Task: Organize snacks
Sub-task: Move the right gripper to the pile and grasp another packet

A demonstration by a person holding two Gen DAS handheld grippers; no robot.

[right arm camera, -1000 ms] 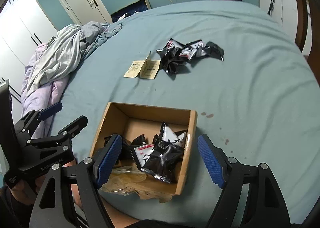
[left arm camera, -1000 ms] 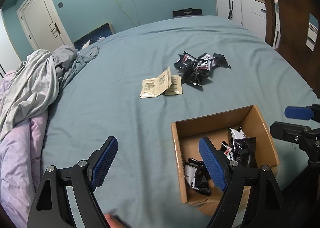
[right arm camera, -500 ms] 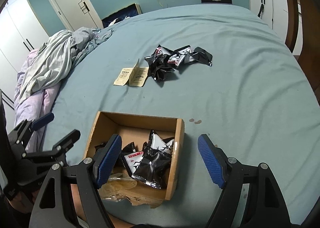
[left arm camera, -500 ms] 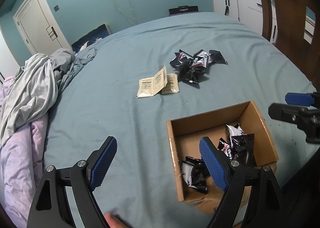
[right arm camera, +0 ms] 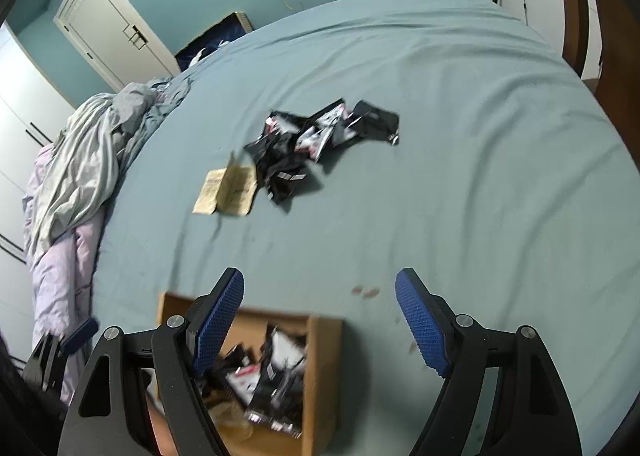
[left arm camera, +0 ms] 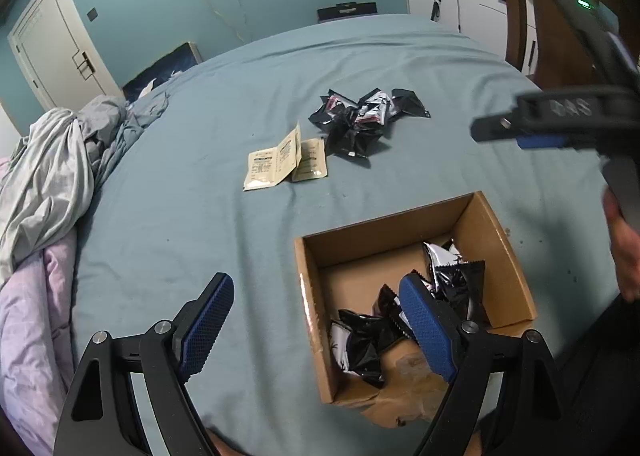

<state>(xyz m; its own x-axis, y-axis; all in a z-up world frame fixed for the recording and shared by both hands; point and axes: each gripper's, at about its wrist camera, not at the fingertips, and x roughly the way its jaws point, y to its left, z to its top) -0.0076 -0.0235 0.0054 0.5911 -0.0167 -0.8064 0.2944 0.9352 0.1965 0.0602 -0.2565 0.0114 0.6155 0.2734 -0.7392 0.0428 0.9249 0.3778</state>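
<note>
Both our grippers, left (left arm camera: 316,326) & right (right arm camera: 320,322), gape empty; heaped black packets (right arm camera: 320,143) overlap, so we may grab several

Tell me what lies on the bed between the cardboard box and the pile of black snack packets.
Only bare blue sheet separates the cardboard box from the black snack packets; the tan sachets lie off to the side. The left wrist view shows it best.

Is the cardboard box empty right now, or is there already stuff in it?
Partly filled. The cardboard box stands open-topped with several black snack packets inside and bare floor at its far end.
</note>
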